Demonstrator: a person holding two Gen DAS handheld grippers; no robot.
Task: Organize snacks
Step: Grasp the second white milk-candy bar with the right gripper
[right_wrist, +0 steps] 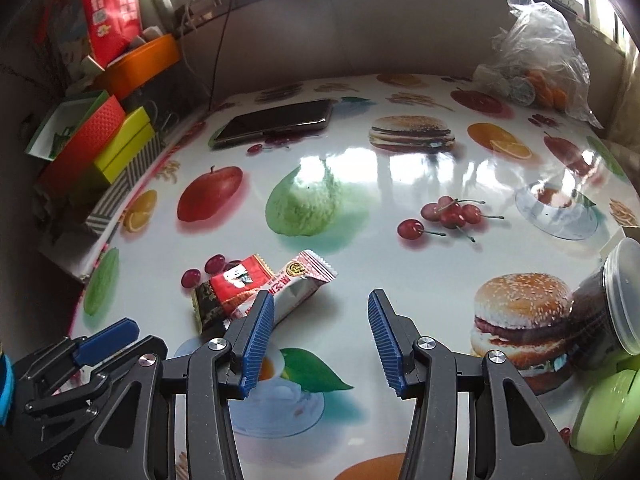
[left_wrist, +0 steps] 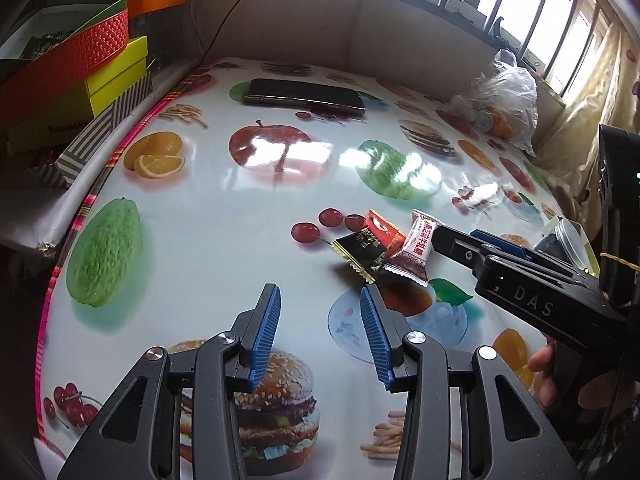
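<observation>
1. The table (right_wrist: 400, 280), under a glossy cloth printed with fruit and burgers, fills both views
2. A clear plastic bag (right_wrist: 536, 52) sits at the far right corner; stacked boxes (right_wrist: 100, 148) stand off the left edge
3. A phone (right_wrist: 276, 122) lies flat at the far side
4. A dark jar (right_wrist: 604, 304) with a clear lid lies at the right edge
5. Three wrapped snacks (right_wrist: 256, 292) lie overlapping mid-table
6. The right gripper (right_wrist: 320, 336) has its jaws apart, holding nothing, left finger just by the white wrapper
7. The left gripper (left_wrist: 320, 328) is partly open and empty, the snacks just beyond it
</observation>
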